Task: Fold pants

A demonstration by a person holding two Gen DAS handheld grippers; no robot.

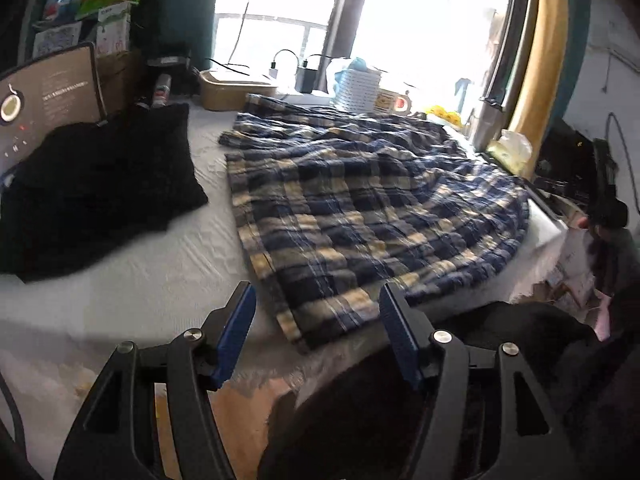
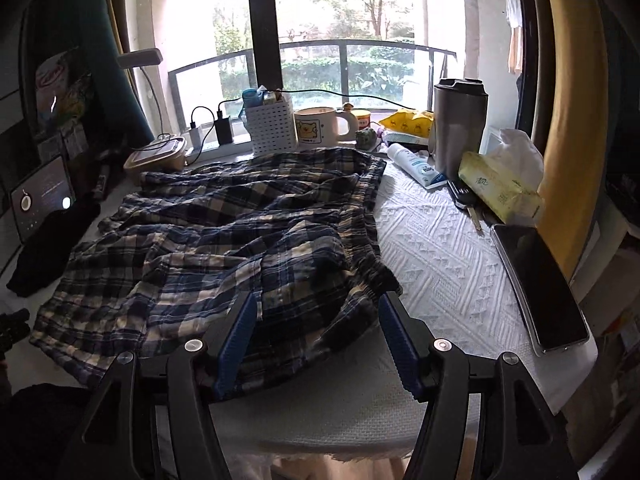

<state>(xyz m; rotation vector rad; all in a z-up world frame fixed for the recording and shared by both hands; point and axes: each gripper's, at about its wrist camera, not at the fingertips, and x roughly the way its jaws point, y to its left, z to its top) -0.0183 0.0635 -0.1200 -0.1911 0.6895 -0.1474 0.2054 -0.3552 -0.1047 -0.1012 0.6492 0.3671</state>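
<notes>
While both grippers hover at the table's near edge, left gripper (image 1: 318, 334) jaws spread, gripping nothing | right gripper (image 2: 316, 338) jaws spread over the cloth, unclenched | plaid pants (image 2: 224, 240) rumpled on white tablecloth (image 2: 448, 248) | mug (image 2: 320, 126) by window beyond

Mug (image 2: 318, 127); tumbler (image 2: 460, 128); phone (image 2: 544, 288)

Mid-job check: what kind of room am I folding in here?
Most likely a home room, at a table under a window. The plaid pants lie on a white tablecloth, with a bear mug, tissue pack and phone alongside. Both grippers are open.
</notes>
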